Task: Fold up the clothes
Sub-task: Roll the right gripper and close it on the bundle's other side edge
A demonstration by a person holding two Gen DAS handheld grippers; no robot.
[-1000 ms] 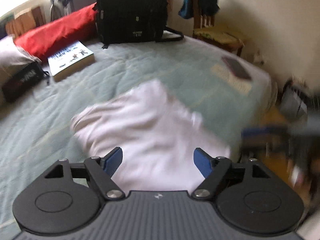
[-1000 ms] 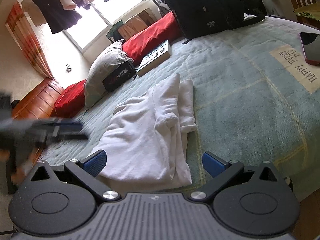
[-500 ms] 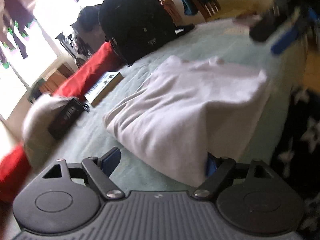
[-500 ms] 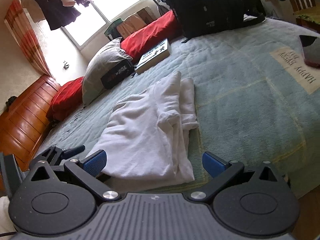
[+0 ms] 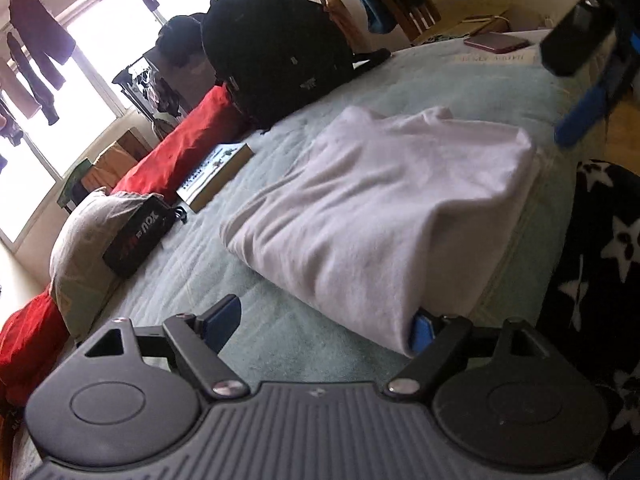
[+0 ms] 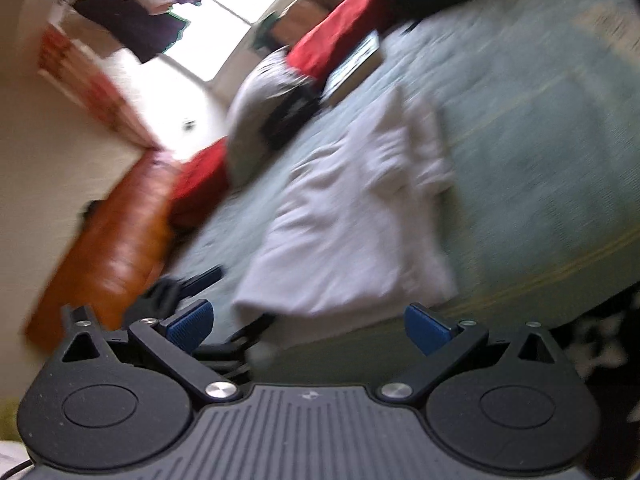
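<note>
We see the folded white fleece garment (image 5: 372,216) lying on the pale green quilted bedspread (image 5: 280,336), near the bed's front edge. Our left gripper (image 5: 320,322) sits low at the garment's near corner, jaws spread wide, one blue pad (image 5: 420,334) touching the cloth, nothing clamped. Our right gripper (image 6: 310,326) hovers before the garment, jaws apart and empty; that view is blurred.

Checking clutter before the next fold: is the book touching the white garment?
Apart. In the left wrist view a strip of green bedspread shows between the book and the white garment.
</note>
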